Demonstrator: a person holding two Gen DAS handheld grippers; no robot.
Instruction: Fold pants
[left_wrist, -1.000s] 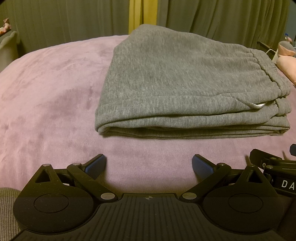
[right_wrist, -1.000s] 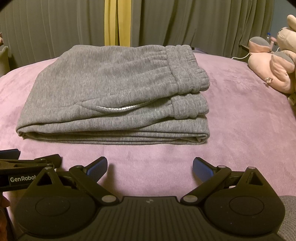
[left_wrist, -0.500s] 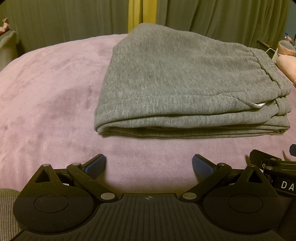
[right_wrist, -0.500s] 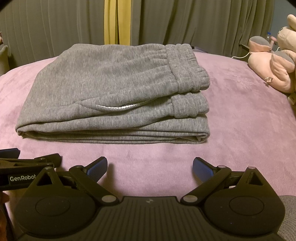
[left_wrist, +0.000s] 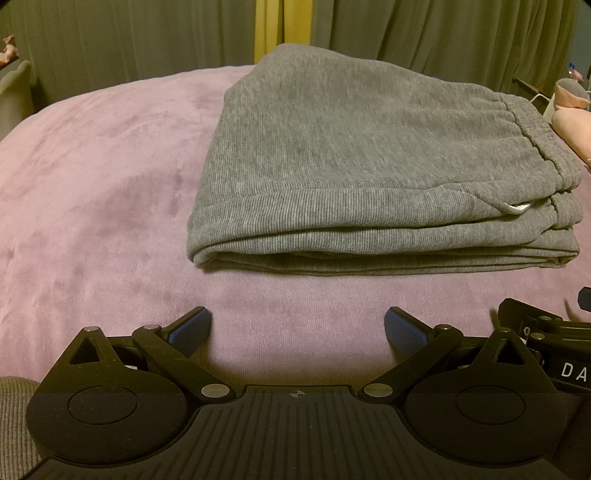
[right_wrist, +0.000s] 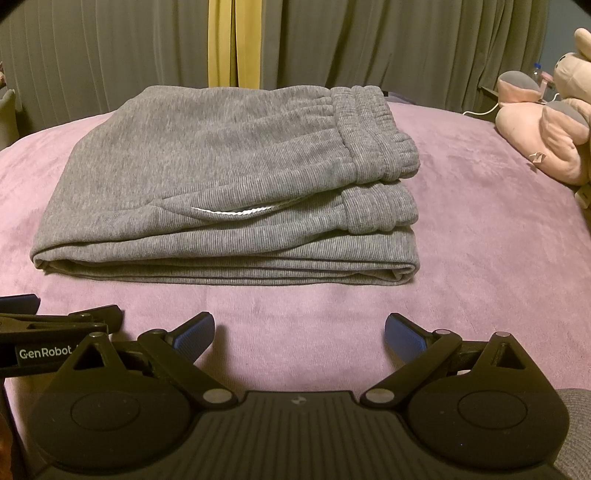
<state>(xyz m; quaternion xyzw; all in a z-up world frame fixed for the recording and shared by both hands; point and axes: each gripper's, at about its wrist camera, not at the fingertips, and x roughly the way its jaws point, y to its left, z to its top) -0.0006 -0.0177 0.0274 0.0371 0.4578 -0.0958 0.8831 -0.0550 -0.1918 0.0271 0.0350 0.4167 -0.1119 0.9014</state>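
The grey sweatpants (left_wrist: 354, 162) lie folded in a flat stack on the pink-purple bed cover (left_wrist: 92, 206), waistband at the right end; they also show in the right wrist view (right_wrist: 221, 184), where a white drawstring (right_wrist: 231, 211) peeks from a fold. My left gripper (left_wrist: 297, 326) is open and empty, a short way in front of the stack's near edge. My right gripper (right_wrist: 299, 330) is open and empty, also short of the near edge. Each gripper shows at the edge of the other's view.
Pink and grey plush toys (right_wrist: 546, 129) lie at the bed's right side, with a white cable (right_wrist: 480, 109) beside them. Grey-green curtains (right_wrist: 110, 55) with a yellow strip (right_wrist: 234, 40) hang behind the bed. The bed cover (right_wrist: 480, 240) stretches around the stack.
Almost nothing has changed. Both grippers stay open in front of the folded pants, with only a slight shift of view.
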